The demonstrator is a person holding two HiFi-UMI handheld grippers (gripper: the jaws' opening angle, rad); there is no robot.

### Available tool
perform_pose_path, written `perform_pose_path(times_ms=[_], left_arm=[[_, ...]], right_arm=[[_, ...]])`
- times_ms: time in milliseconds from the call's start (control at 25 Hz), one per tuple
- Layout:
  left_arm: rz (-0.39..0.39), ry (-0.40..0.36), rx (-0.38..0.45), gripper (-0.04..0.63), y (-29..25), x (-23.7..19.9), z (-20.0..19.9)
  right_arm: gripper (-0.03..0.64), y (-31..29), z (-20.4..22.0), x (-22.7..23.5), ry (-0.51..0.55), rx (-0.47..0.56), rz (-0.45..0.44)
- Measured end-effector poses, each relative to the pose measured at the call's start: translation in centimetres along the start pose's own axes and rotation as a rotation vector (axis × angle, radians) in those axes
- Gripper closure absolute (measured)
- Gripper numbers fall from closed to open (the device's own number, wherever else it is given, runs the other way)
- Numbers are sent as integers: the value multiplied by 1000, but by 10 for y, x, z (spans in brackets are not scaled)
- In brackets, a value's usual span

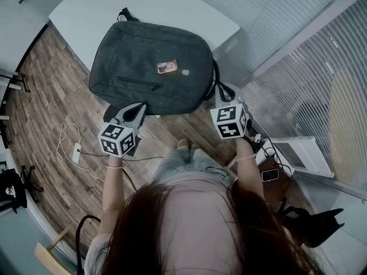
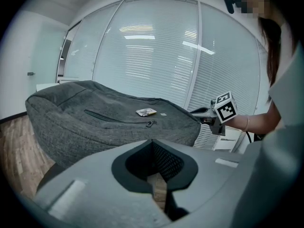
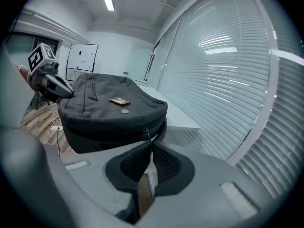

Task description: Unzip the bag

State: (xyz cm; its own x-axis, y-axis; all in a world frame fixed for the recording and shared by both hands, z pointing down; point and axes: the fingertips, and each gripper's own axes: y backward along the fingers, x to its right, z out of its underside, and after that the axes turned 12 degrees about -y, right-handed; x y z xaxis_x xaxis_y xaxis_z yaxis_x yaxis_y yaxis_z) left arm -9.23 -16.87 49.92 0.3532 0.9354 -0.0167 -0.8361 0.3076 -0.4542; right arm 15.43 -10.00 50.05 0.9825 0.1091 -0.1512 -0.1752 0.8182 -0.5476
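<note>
The bag (image 1: pixel 152 67) lies flat on the white desk (image 1: pixel 172 10), front face up, with its near edge hanging past the desk edge toward us. Our right tongs (image 3: pixel 149 144) are clenched on the zipper pull (image 3: pixel 147 136) at the bag's near right corner, so we judge the unzipping is only about to start; the main zip looks closed.

To do this well, we should draw the pull along the line of the zip and follow the corner's curve, not tug outward, which could jam the slider or drag the bag off the desk. Our left tongs (image 1: pixel 136 112) are closed on nothing and sit just beside the bag's near left edge. They would do better pressing or pinching the fabric there to brace the bag.

Both forearms reach forward from the body, marker cubes upward. The left tongs angle in toward the bag, and the right is level with the corner.
</note>
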Motion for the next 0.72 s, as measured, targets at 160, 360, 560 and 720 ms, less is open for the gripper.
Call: perform_pose_path(times_ms=[160,360,560,720], left_arm=[[17,-3,-1,588,1,0,0],[38,-8,-12,588,0,2,0],[57,-15,-26,588,-1,3,1],[75,-18,-37,588,-2,4,2]], right_arm=[[597,-5,-5,4,5,1,15],[597,-11,-10,10,9,3,18],[597,-18,-16,15,33,1,-3],[597,-26,-20,20,49,-3,-31]])
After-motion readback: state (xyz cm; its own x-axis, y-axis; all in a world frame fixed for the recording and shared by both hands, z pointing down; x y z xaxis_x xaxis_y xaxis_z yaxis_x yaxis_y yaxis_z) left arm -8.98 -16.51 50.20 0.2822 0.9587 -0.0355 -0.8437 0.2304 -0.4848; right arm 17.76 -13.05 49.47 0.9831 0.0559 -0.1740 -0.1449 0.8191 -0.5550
